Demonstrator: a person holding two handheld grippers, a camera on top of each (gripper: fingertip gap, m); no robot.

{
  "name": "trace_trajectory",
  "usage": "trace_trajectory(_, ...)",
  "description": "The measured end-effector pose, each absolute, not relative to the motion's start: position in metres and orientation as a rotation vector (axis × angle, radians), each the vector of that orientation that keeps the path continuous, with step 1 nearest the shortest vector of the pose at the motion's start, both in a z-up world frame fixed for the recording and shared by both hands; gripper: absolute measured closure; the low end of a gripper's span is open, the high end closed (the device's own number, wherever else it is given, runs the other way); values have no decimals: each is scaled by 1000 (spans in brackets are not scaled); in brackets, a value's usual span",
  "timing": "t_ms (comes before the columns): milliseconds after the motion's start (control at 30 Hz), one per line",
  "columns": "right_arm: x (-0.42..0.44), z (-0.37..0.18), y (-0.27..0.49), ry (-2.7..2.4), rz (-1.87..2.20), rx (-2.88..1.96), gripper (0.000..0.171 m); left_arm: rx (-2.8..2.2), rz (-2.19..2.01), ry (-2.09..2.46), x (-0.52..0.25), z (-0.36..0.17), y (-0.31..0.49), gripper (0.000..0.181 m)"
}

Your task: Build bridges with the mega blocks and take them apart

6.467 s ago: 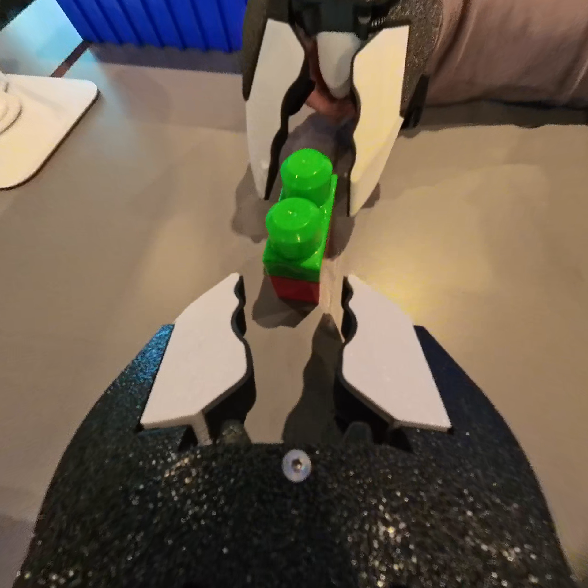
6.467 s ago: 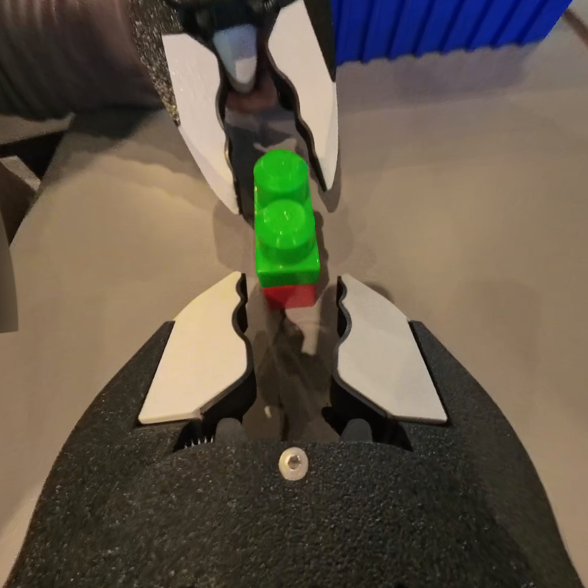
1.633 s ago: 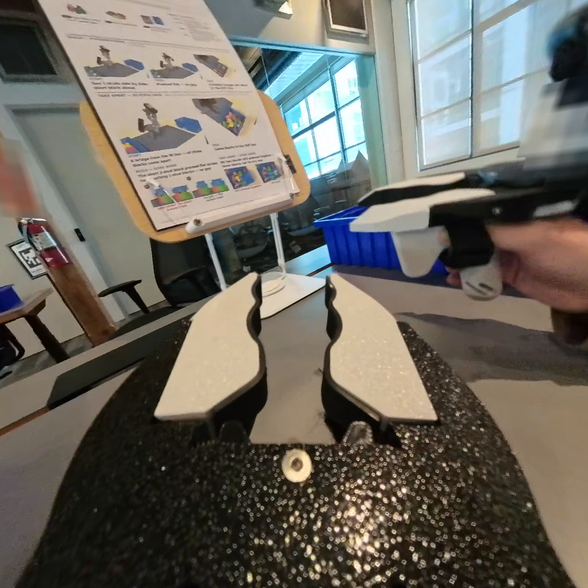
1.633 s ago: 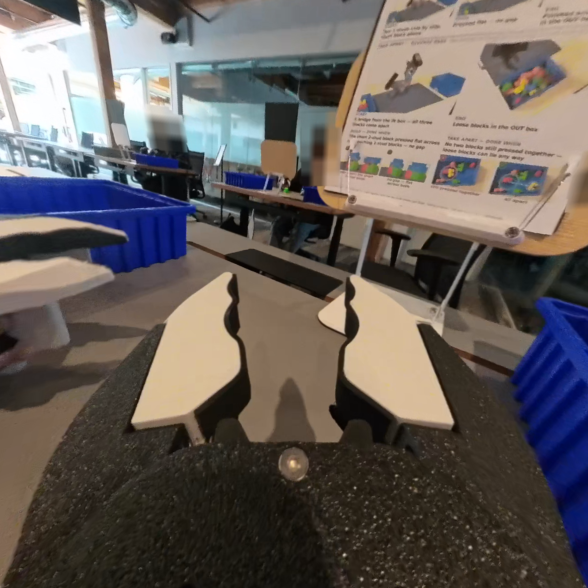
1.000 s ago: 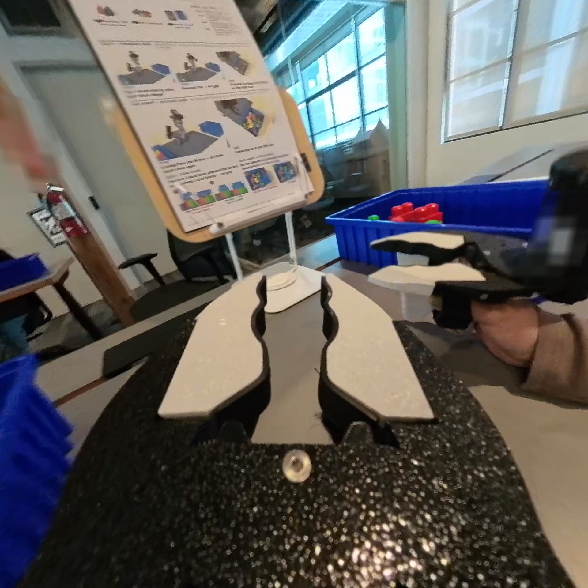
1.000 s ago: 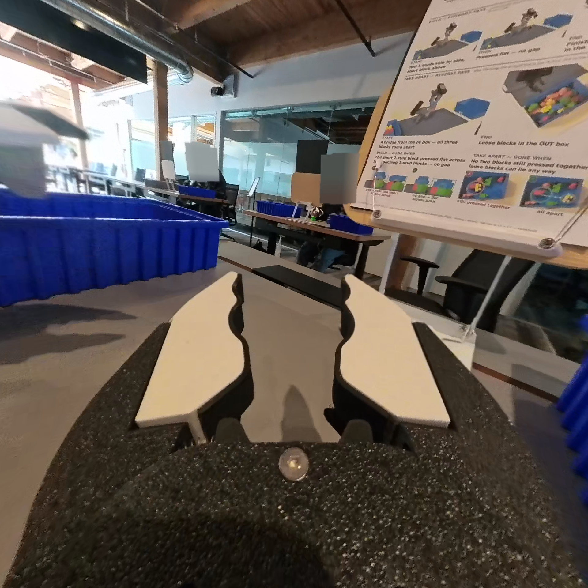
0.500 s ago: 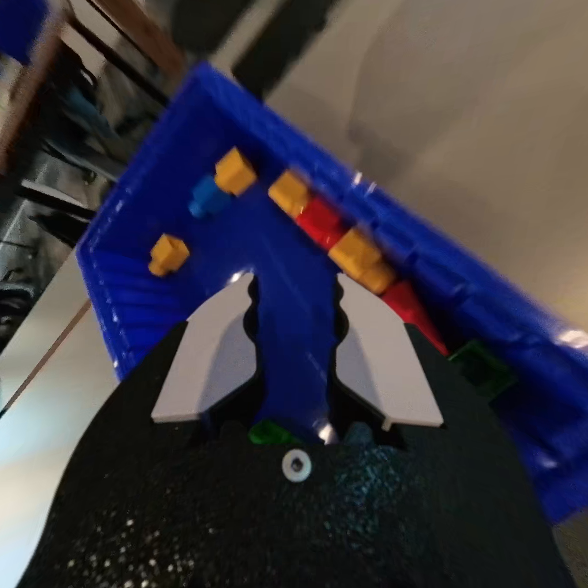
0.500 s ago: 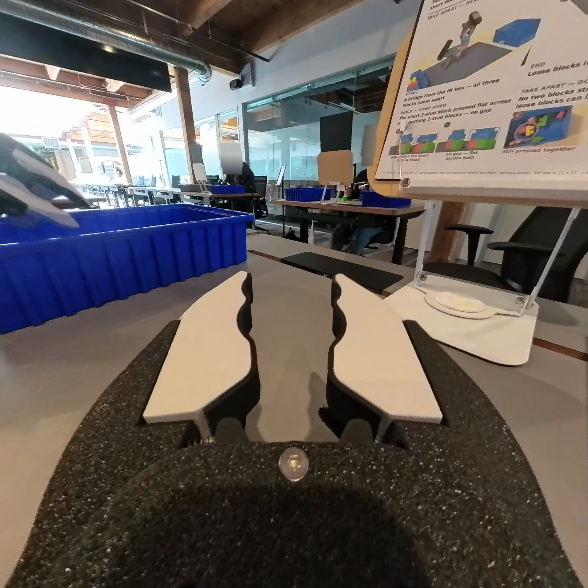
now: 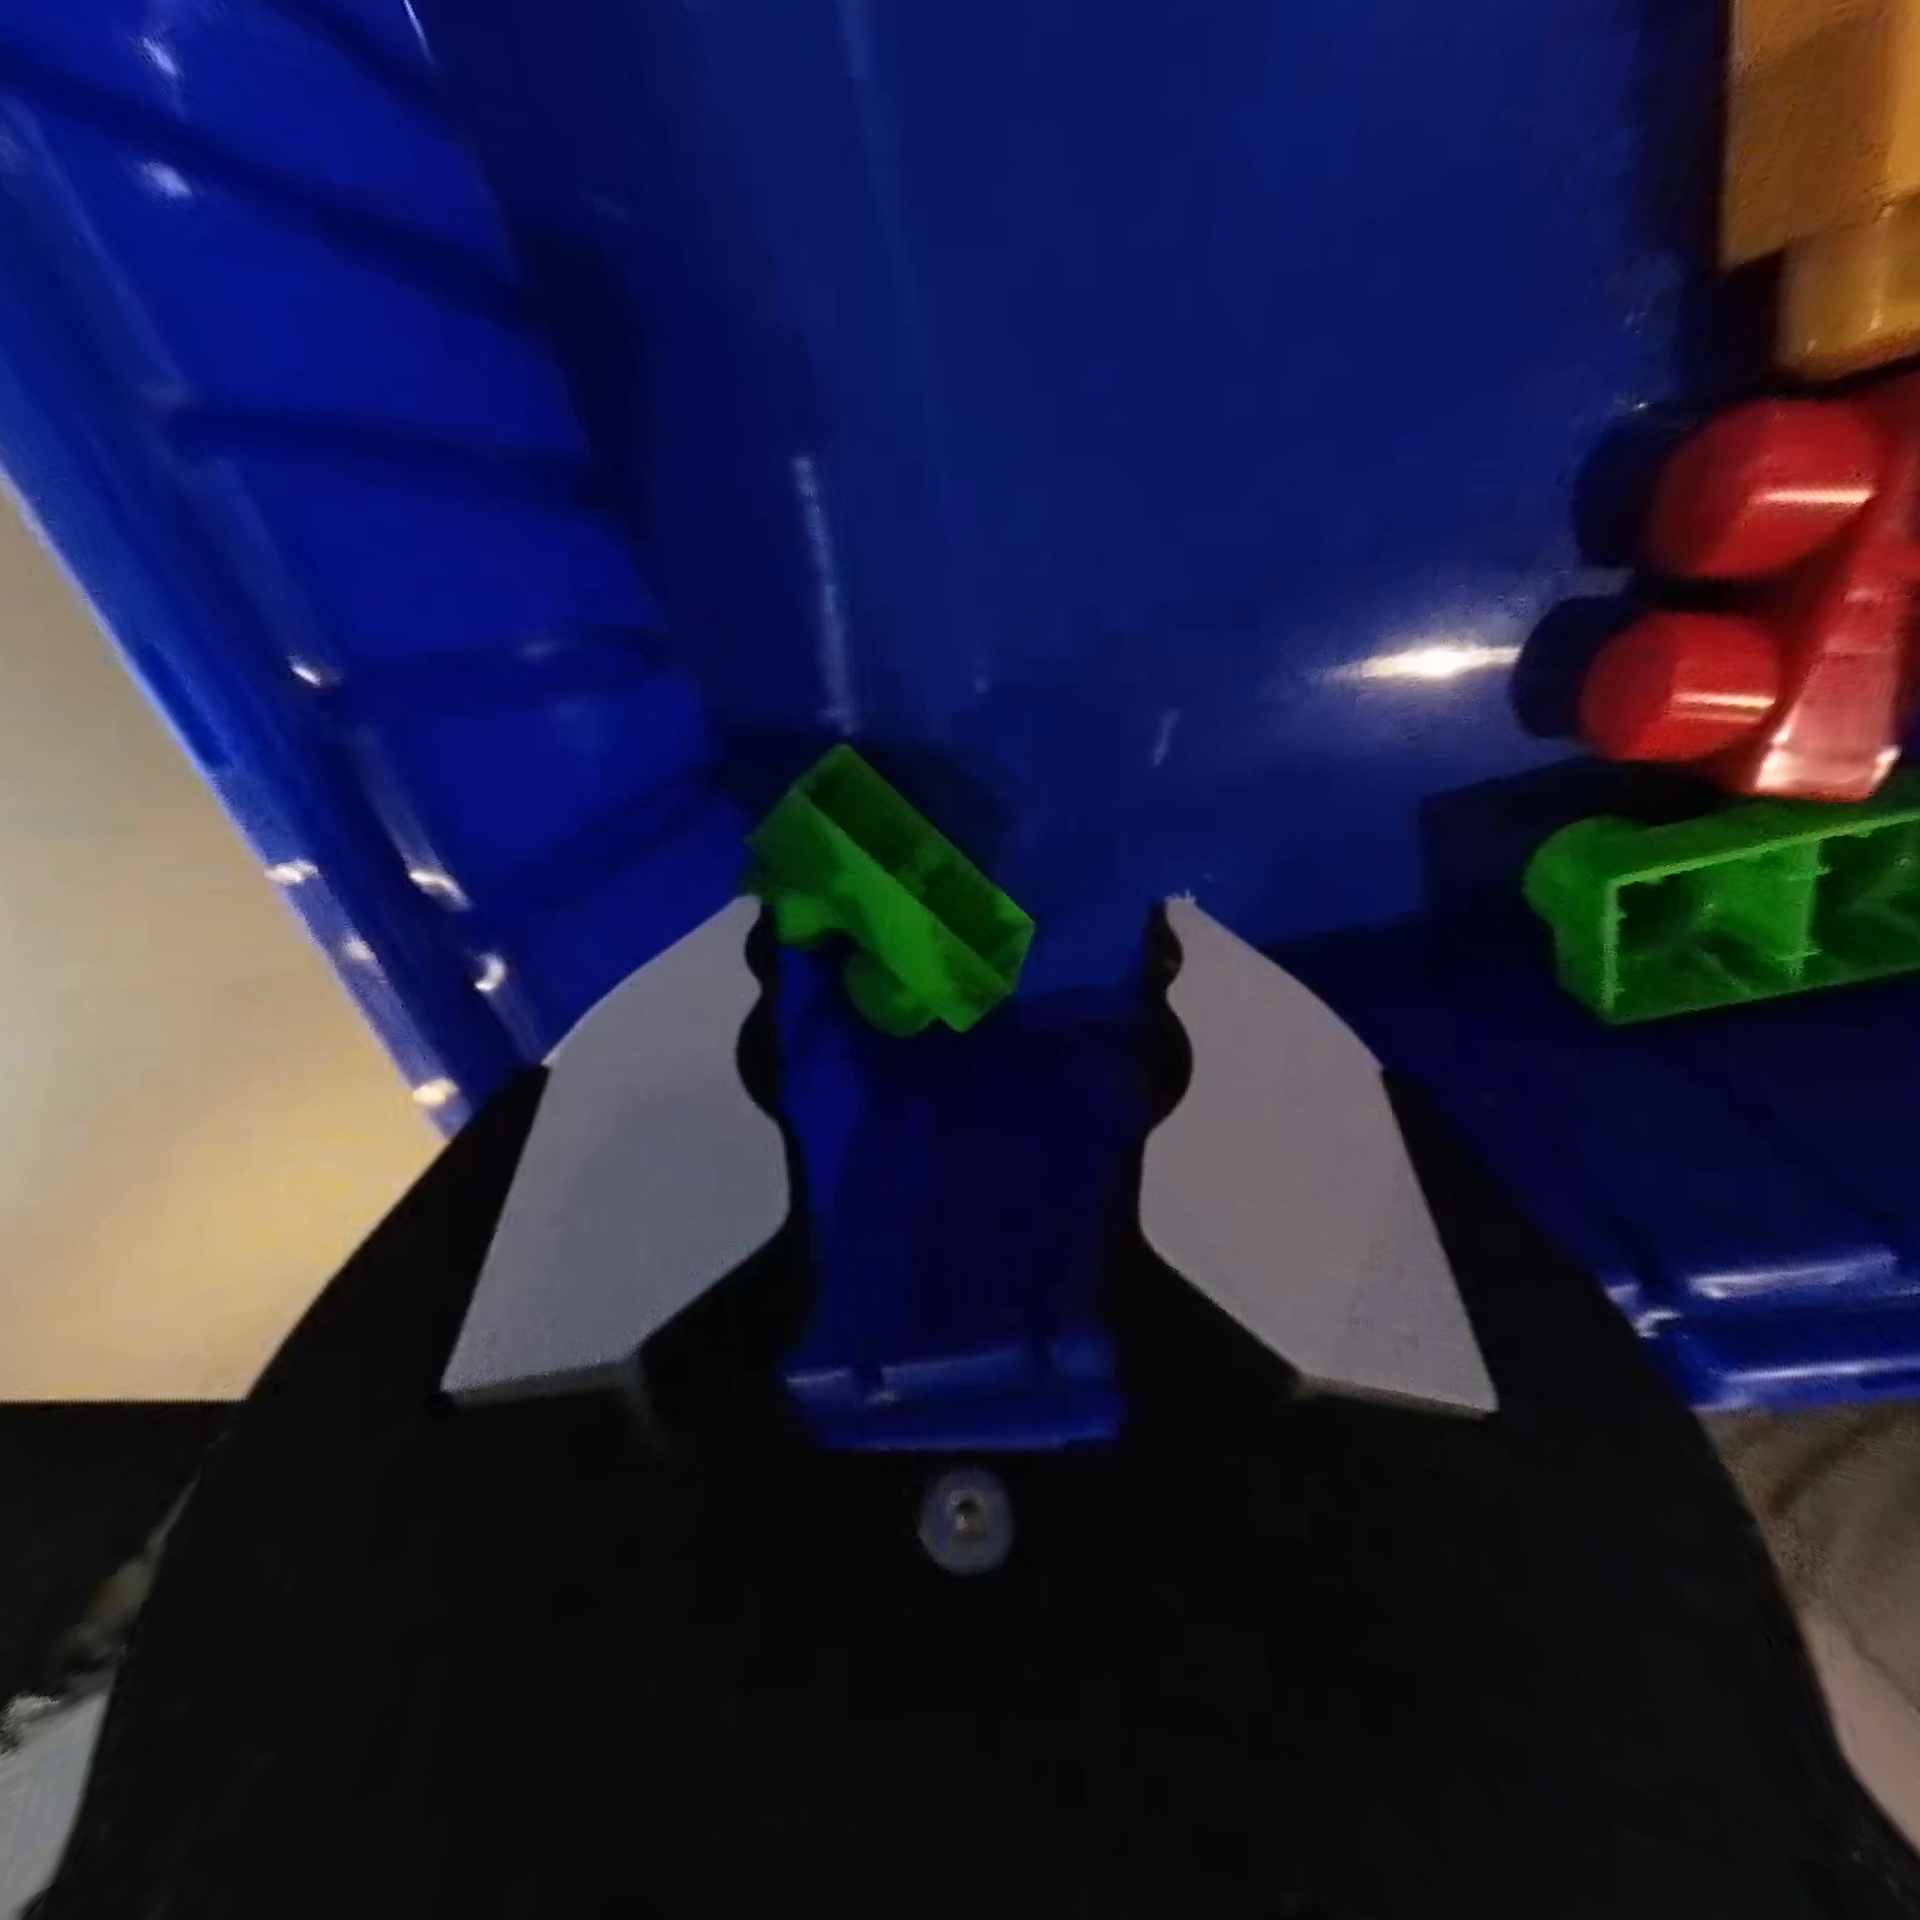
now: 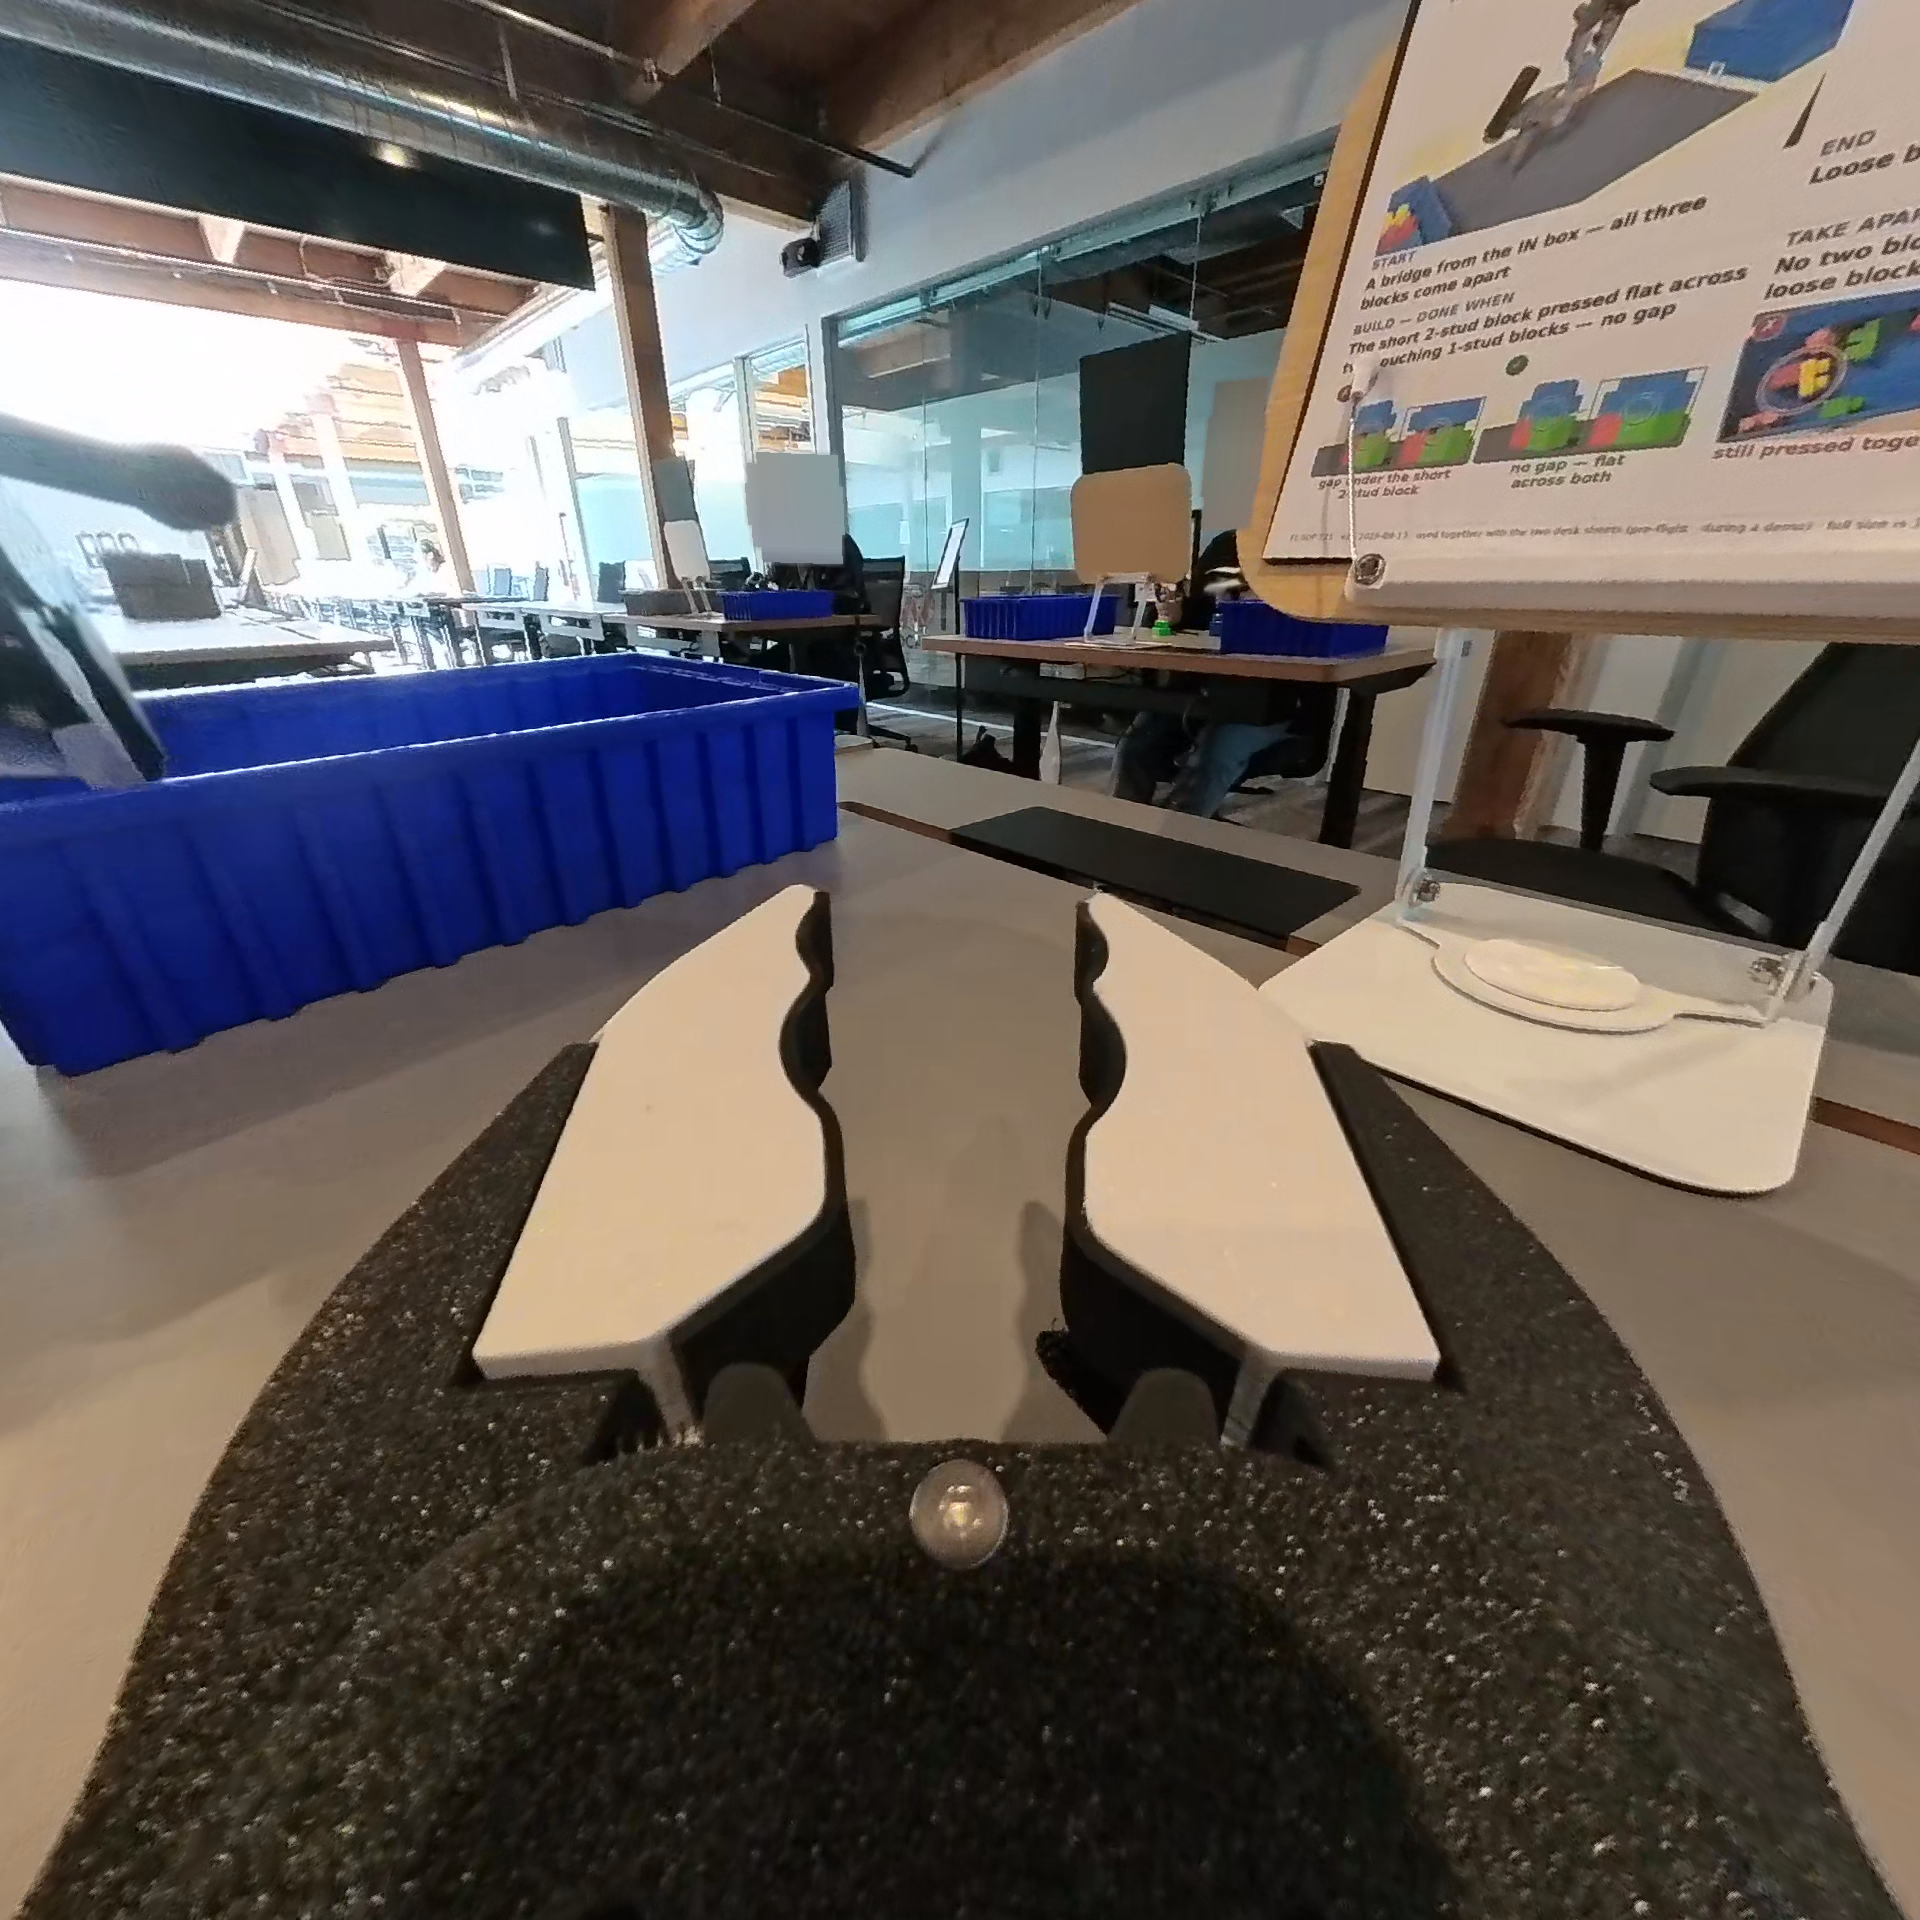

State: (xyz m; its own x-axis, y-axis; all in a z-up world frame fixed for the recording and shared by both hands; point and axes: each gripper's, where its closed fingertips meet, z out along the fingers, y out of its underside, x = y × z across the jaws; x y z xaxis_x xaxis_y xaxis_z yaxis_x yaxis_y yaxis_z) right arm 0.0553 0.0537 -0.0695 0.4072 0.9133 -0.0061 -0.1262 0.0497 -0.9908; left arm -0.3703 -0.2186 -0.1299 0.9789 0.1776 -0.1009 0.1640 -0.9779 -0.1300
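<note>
Green block [image 9: 890,896] at spread left tongs [image 9: 958,920]

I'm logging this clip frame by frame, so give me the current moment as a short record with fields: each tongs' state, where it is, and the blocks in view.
left tongs: open, inside the blue bin, holding nothing
nearest block: small green block, tipped on its side on the bin floor, by the left fingertip
other blocks: red block, larger green block, yellow block, all at the right edge of the view
right tongs: open, empty, above the grey table
beside it: sign stand to its right
</note>
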Motion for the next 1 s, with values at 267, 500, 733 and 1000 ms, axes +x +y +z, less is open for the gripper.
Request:
trace_trajectory(267,55,-70,52,-821,947,-1263,128,-3171,188,-497,-377,-156,-235,113)
trace_trajectory(500,54,-70,51,-828,951,-1265,128,-3232,252,-469,-375,-162,-234,114)
trace_trajectory(733,53,-71,52,-829,962,-1273,129,-3032,89,-193,-340,-147,-181,120)
trace_trajectory(1000,53,-72,52,-830,974,-1283,129,-2738,62,702,-283,-128,-140,105)
